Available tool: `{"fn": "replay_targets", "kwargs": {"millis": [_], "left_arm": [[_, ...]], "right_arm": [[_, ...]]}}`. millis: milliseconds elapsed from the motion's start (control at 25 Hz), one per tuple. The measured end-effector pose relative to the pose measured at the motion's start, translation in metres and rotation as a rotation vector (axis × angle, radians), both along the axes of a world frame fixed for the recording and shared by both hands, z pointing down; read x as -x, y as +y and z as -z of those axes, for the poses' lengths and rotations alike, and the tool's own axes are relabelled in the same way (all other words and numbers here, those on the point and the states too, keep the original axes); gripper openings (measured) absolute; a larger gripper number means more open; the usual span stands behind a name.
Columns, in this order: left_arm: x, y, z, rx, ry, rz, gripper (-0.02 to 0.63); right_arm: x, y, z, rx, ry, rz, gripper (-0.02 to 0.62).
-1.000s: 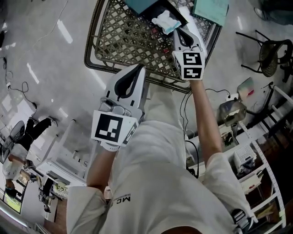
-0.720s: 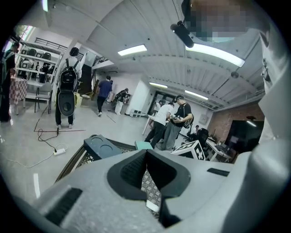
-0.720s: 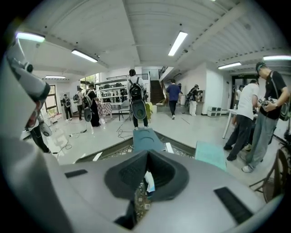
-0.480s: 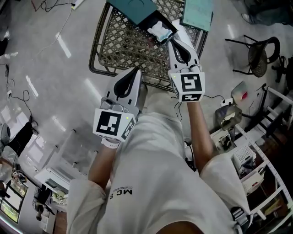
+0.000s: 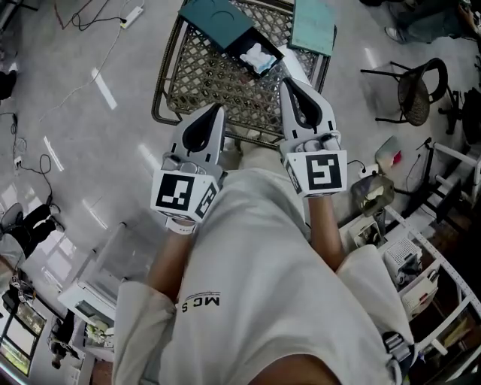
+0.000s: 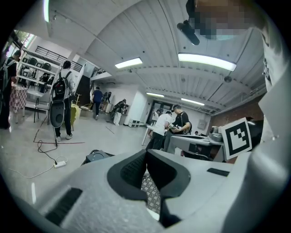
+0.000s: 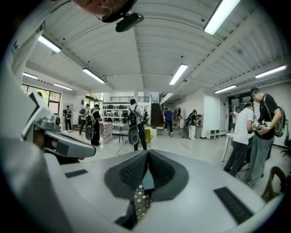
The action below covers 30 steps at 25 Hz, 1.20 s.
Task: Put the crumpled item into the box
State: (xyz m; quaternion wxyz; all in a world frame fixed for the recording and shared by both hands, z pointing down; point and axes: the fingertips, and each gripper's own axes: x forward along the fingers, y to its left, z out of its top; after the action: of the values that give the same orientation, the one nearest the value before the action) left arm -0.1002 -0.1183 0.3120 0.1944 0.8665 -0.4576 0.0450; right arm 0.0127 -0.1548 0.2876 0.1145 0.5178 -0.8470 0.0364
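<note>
A crumpled white item (image 5: 255, 57) lies inside a dark open box (image 5: 255, 46) on the wicker table (image 5: 218, 83), seen in the head view. The box's teal lid (image 5: 215, 18) sits beside it on the left. My left gripper (image 5: 219, 109) is shut and empty at the table's near edge. My right gripper (image 5: 285, 83) is also shut and empty, its tips just below and to the right of the box. Both gripper views point up and outward, with jaw tips (image 6: 146, 152) (image 7: 148, 152) closed together; neither shows the box or the item.
A teal sheet or folder (image 5: 314, 26) lies at the table's far right corner. Dark chairs (image 5: 417, 86) stand to the right, shelving (image 5: 421, 278) at lower right, cables (image 5: 83, 45) on the floor to the left. People (image 7: 134, 123) stand across the hall.
Both grippers have drawn back toward the body. The right gripper, which was up beside the box with the white item, now sits lower, clear of it. The item stays in the box.
</note>
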Motion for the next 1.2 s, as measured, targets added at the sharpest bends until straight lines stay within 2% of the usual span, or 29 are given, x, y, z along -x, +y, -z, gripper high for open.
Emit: {"fn": "replay_targets", "kwargs": {"millis": [280, 600, 1200], "left_arm": [[0.005, 0.006, 0.014, -0.03, 0.009, 0.01, 0.025], [0.006, 0.015, 0.015, -0.031, 0.004, 0.002, 0.025], [0.004, 0.026, 0.017, -0.043, 0.009, -0.02, 0.025]], "right_arm": [[-0.008, 0.026, 0.021, -0.033, -0.027, -0.032, 0.017], [-0.013, 0.053, 0.01, 0.0, -0.023, -0.038, 0.017], [-0.008, 0.07, 0.009, 0.0, -0.015, -0.039, 0.016]]}}
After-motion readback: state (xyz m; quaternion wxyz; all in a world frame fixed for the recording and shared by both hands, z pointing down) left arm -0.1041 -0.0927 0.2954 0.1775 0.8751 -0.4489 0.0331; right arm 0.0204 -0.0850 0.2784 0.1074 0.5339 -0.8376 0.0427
